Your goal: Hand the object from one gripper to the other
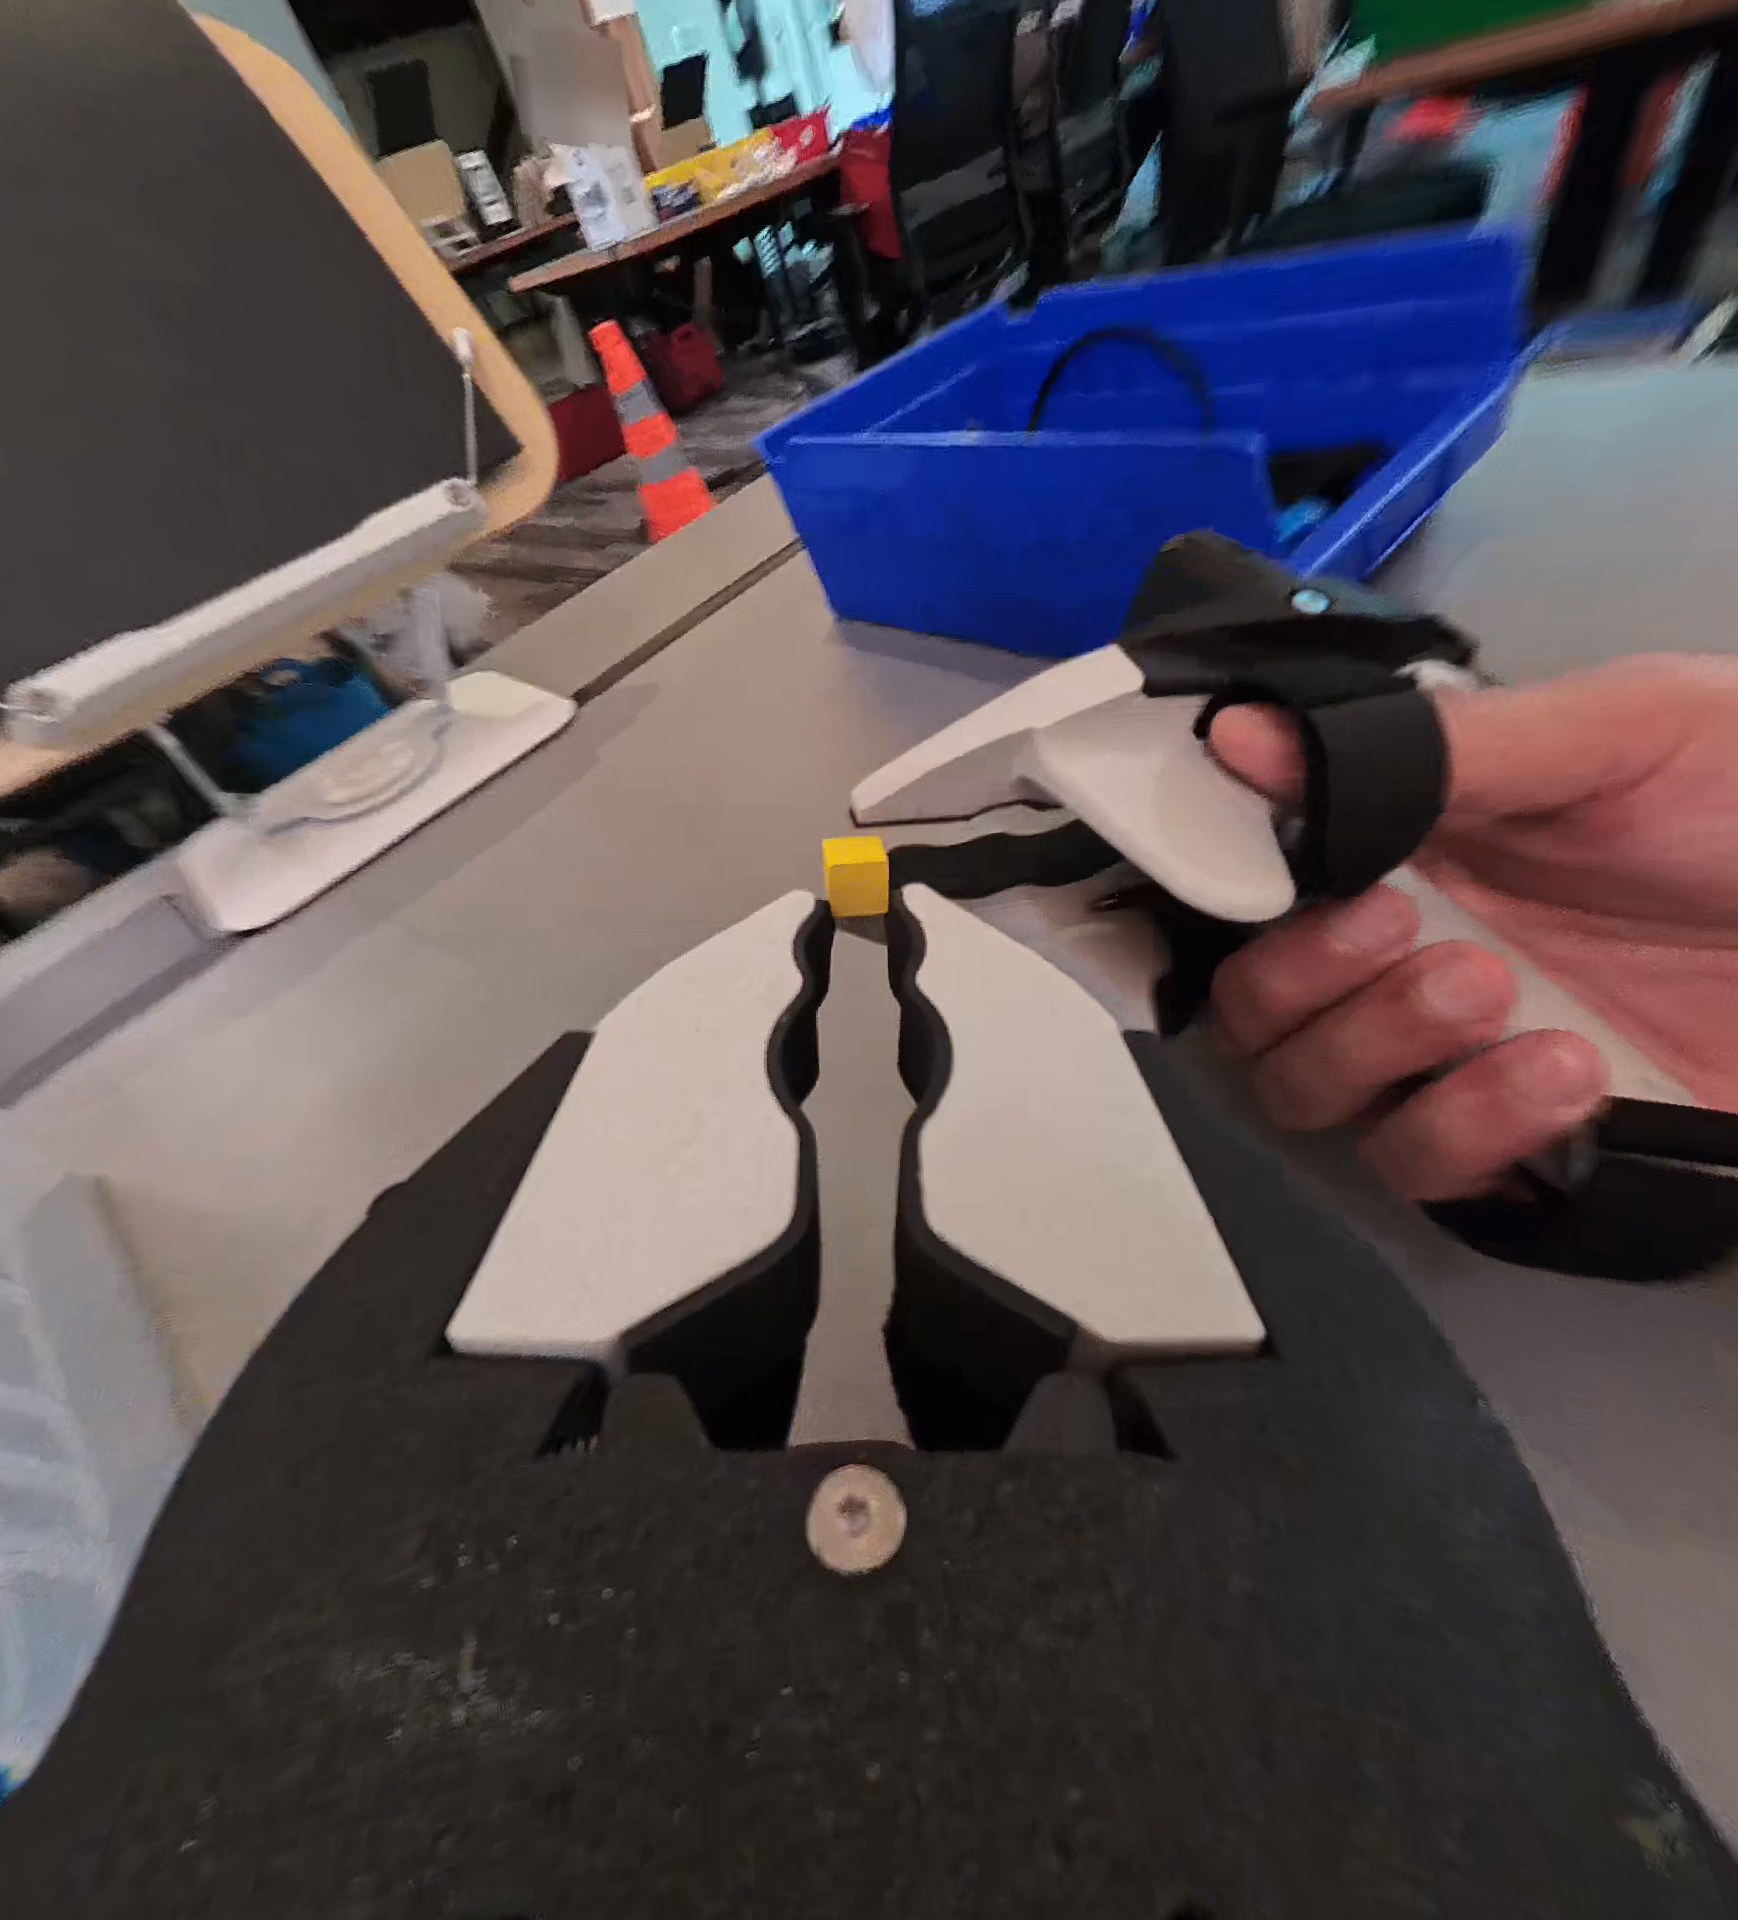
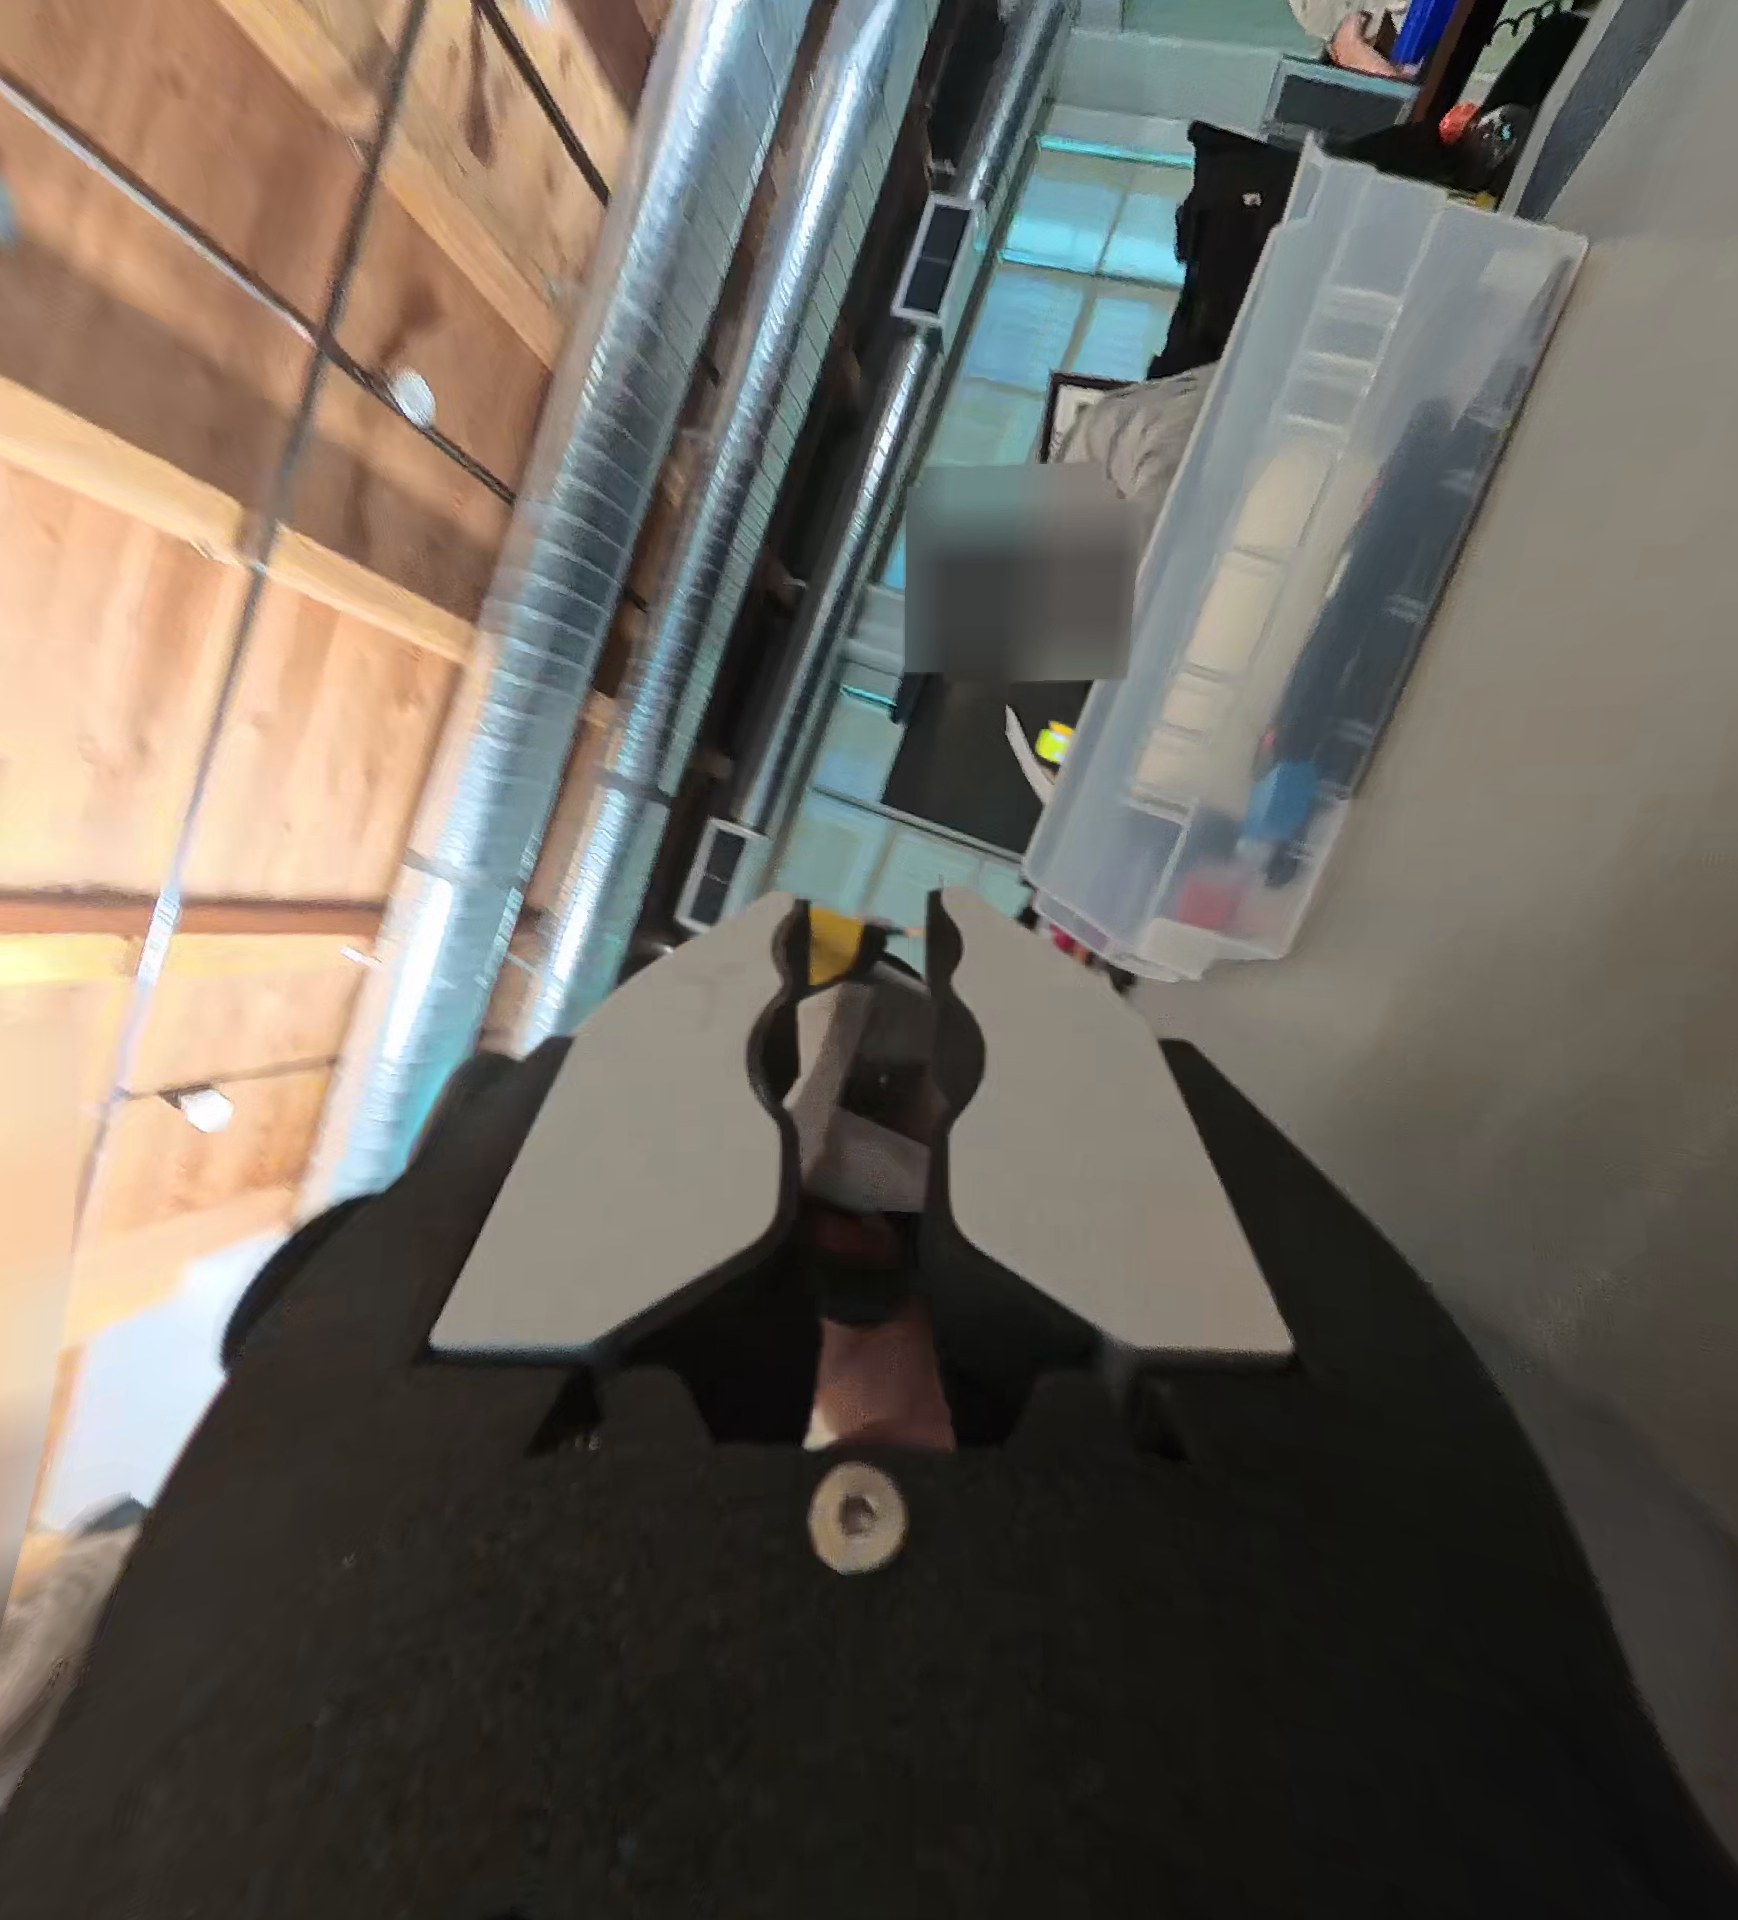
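The yellow cube (image 1: 856, 877) sits clamped at the very tips of the left tongs (image 1: 857, 914). The right tongs (image 1: 880, 831), jaws apart, come in sideways from the cube's right. In the blurred right wrist view the cube seems to lie between their tips, not yet pinched

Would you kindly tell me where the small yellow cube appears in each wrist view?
Left wrist view: yellow cube at picture centre, pinched between the left gripper tips.
Right wrist view: a yellow sliver by the right gripper left fingertip, jaws open.
Shared landmark: the grey table.
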`<state>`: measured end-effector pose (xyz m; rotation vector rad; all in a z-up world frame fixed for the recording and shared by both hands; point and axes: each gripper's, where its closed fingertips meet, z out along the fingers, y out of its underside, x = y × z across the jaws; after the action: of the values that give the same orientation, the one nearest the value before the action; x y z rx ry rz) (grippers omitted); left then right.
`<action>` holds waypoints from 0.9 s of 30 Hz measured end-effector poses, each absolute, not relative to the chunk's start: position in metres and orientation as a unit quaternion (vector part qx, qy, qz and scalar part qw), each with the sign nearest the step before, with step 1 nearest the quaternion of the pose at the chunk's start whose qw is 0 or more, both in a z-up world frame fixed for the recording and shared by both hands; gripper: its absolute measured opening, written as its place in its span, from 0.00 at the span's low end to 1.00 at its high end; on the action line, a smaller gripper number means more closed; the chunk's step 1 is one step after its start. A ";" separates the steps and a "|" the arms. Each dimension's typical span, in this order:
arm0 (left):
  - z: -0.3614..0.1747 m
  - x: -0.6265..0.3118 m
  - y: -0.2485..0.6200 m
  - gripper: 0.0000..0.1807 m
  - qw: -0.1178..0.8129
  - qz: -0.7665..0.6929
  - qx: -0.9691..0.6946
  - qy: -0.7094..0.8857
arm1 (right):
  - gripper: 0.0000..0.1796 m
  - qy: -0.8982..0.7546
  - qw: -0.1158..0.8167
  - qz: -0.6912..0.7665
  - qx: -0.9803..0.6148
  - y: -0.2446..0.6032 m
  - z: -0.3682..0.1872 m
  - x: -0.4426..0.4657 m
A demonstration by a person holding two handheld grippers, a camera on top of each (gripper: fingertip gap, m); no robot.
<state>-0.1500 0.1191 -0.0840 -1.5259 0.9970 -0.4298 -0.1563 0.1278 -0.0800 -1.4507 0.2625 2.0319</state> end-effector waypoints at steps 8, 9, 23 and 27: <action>-0.064 -0.157 0.097 0.05 0.458 -0.511 -0.623 0.375 | 0.12 -0.304 0.429 0.605 -0.598 0.104 -0.061 -0.152; -0.063 -0.156 0.094 0.05 0.442 -0.532 -0.619 0.372 | 0.14 -0.330 0.422 0.597 -0.598 0.099 -0.065 -0.154; -0.068 -0.143 0.071 0.05 0.396 -0.558 -0.607 0.405 | 0.06 -0.349 0.375 0.645 -0.567 0.078 -0.061 -0.159; -0.069 -0.143 0.072 0.05 0.394 -0.558 -0.609 0.402 | 0.06 -0.348 0.373 0.642 -0.573 0.079 -0.062 -0.159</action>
<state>-0.1428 0.0723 -0.0694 -1.5447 1.0209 -1.4163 -0.1591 0.0787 -0.0622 -1.4676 -0.8920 1.6447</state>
